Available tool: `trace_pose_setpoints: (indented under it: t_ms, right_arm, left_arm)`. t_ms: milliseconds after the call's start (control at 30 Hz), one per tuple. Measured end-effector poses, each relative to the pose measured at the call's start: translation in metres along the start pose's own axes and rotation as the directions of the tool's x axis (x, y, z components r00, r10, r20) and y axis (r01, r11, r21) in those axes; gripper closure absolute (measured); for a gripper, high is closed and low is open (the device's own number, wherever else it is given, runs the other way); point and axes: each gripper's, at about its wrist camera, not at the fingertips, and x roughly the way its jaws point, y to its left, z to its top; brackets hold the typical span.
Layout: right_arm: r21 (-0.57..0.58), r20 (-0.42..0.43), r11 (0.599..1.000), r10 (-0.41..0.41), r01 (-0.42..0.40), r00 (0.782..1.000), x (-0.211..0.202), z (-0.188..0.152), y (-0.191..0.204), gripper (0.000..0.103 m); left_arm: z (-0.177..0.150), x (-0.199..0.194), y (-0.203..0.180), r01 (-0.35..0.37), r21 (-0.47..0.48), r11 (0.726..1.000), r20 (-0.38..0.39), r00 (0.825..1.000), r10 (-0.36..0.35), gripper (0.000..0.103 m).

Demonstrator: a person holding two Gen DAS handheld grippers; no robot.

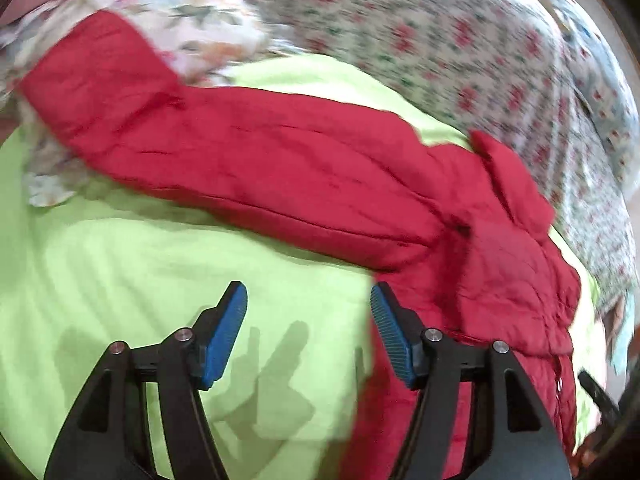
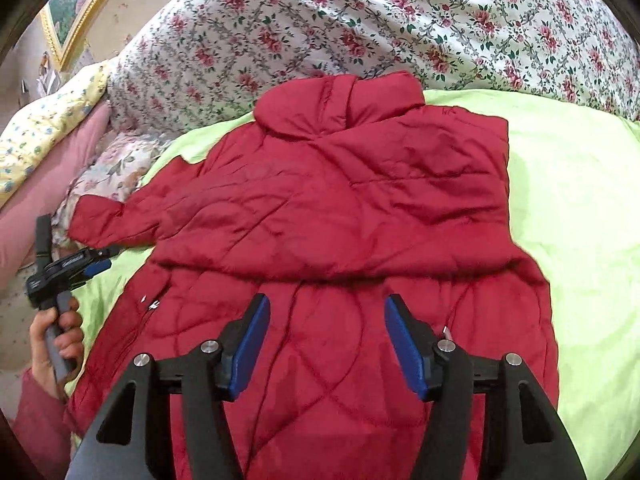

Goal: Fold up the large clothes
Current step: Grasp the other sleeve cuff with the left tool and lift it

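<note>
A red quilted jacket [image 2: 340,208] lies spread on a lime-green sheet [image 2: 580,208], collar toward the far side. One sleeve is folded across its body; the other sleeve [image 1: 248,152] stretches out sideways over the sheet. My right gripper [image 2: 326,308] hovers open above the jacket's lower half, nothing between its blue pads. My left gripper [image 1: 308,300] is open over the green sheet [image 1: 120,272], its right finger at the jacket's edge, holding nothing. In the right wrist view the left gripper [image 2: 96,266] sits beside the jacket's left side, held by a hand [image 2: 60,332].
A rose-print quilt [image 2: 360,28] is heaped behind the jacket. A pale floral cloth [image 2: 116,168], a pink pillow [image 2: 48,196] and a yellow flowered pillow [image 2: 44,128] lie to the left. A gold-framed picture [image 2: 80,8] leans at the far left.
</note>
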Motion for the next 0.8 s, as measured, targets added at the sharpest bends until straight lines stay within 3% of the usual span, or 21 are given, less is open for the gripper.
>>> trace_pose_setpoints:
  t_ms: [200, 267, 467, 667, 700, 767, 800]
  right_arm:
    - [0.010, -0.005, 1.000, 0.019, -0.019, 1.000, -0.009, -0.011, 0.008, 0.041]
    - [0.011, -0.010, 1.000, 0.025, -0.025, 1.000, -0.010, -0.014, 0.011, 0.041]
    - [0.001, -0.013, 1.000, 0.020, -0.020, 1.000, -0.016, -0.017, 0.016, 0.041]
    - [0.000, -0.020, 1.000, 0.008, -0.008, 1.000, -0.018, -0.021, 0.015, 0.041]
    - [0.000, -0.022, 1.000, 0.006, -0.006, 1.000, -0.018, -0.022, 0.015, 0.041]
    - [0.003, -0.025, 1.000, 0.009, -0.009, 1.000, -0.018, -0.024, 0.014, 0.041]
    - [0.004, -0.027, 1.000, 0.009, -0.009, 1.000, -0.018, -0.024, 0.013, 0.041]
  left_arm:
    - [0.017, -0.002, 0.052, -0.072, -0.106, 0.992, 0.041, 0.996, 0.077, 0.039]
    - [0.025, -0.001, 0.072, -0.086, -0.151, 0.985, 0.065, 0.993, 0.097, 0.033]
    - [0.056, 0.005, 0.130, -0.115, -0.298, 0.948, 0.137, 0.977, 0.162, 0.031]
    - [0.085, 0.012, 0.153, -0.118, -0.340, 0.933, 0.168, 0.969, 0.183, 0.031]
    - [0.089, 0.013, 0.153, -0.116, -0.337, 0.934, 0.173, 0.968, 0.183, 0.032]
    - [0.093, 0.014, 0.152, -0.114, -0.323, 0.940, 0.195, 0.963, 0.184, 0.047]
    - [0.095, 0.016, 0.151, -0.108, -0.314, 0.943, 0.192, 0.966, 0.175, 0.062]
